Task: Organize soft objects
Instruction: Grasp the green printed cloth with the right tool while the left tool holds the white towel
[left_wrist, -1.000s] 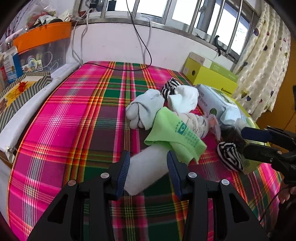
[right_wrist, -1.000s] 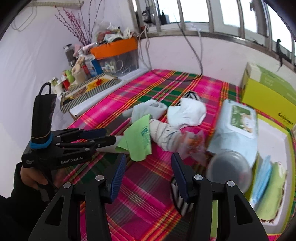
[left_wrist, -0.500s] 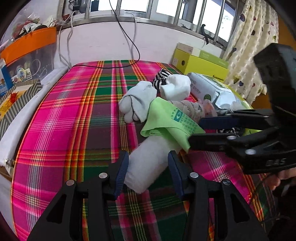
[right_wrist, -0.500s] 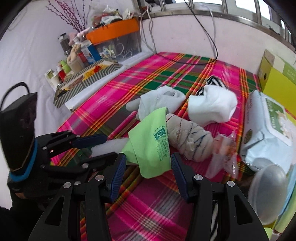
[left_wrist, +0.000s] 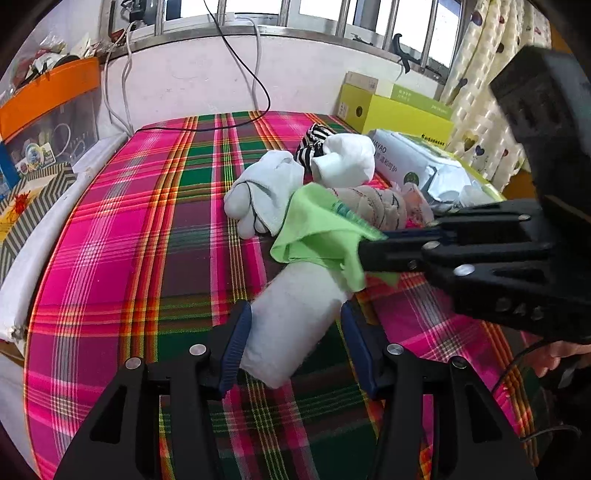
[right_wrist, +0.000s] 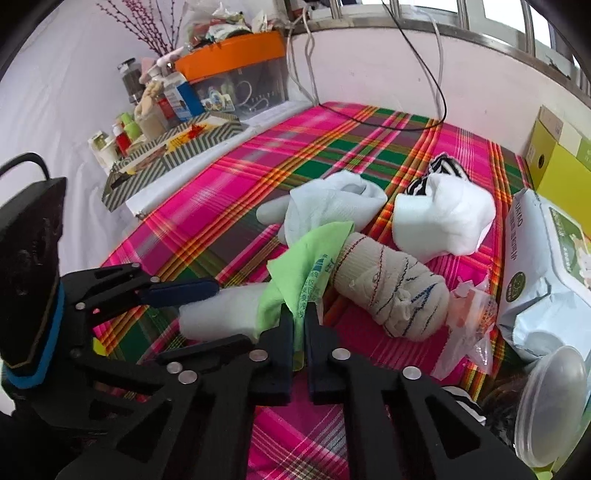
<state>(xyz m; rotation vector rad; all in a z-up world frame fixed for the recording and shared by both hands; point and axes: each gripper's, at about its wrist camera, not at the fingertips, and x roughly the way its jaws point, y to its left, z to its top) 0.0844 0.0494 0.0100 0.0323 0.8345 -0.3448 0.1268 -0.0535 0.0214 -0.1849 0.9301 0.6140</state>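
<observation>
Peeling cloth (right_wrist: 314, 254) off roll (left_wrist: 295, 317), mid-counter: right tongs (right_wrist: 300, 325) clamped on cloth corner; left tongs (left_wrist: 295, 343) opening, roll between. Next: lift cloth clear, likely without dragging roll.

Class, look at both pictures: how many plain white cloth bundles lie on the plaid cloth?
3: a white roll between the left gripper's opening jaws, one behind the green cloth, one beside the wipes pack. Others may be hidden.

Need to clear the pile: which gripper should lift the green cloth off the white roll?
Right. The right gripper is already shut on the green cloth. The left gripper, its jaws opening, only straddles the white roll beneath.
</observation>
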